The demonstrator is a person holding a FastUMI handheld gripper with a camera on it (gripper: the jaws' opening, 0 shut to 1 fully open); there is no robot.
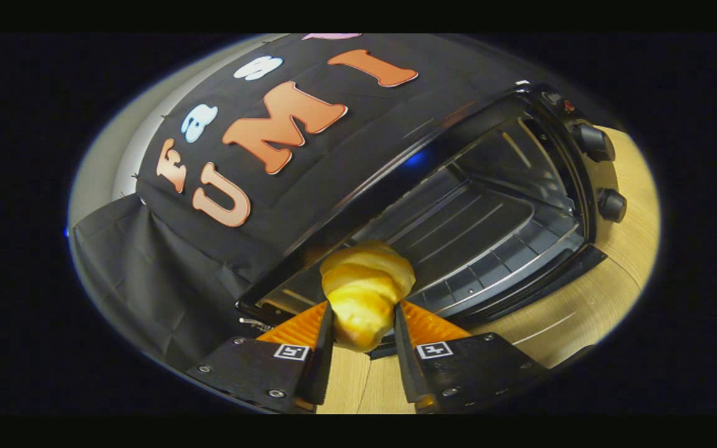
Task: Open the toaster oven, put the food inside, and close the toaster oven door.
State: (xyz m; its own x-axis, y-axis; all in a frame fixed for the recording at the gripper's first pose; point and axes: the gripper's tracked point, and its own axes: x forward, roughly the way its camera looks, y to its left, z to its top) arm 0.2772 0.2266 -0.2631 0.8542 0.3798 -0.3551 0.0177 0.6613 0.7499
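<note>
Gripper: the gripper (363, 323) sits nearest, its two fingers (323, 348) reaching forward over the wooden table (582, 311); each finger block carries a small square marker on top.
Jaw state: the fingers are drawn in and clamped on the croissant, one pressing each flank of its lower part.
Croissant: the croissant (366, 292), golden and glossy, stands between the fingers with its upper end rising above them; its lower tip hangs in the gap between the two fingers, over the table.
Position of food: the croissant is held just in front of the toaster oven's mouth, at the near edge of the opening, not yet resting on the rack.
Table: pale wood grain runs under the gripper and on to the right of the oven.
Toaster oven: the toaster oven (458, 186) lies just beyond the fingers, black-bodied, its front open so the cavity is exposed.
Door: the door (520, 292) is folded down along the near edge of the opening, lying low towards the table.
Rack: a wire rack (470, 242) spans the floor of the cavity, with metal walls behind it.
Knobs: two dark knobs (601, 174) sit on the control panel at the right of the opening, one above the other, with a small red light above them.
Backdrop: black cloth (165, 267) hangs behind and left of the oven, furthest back.
</note>
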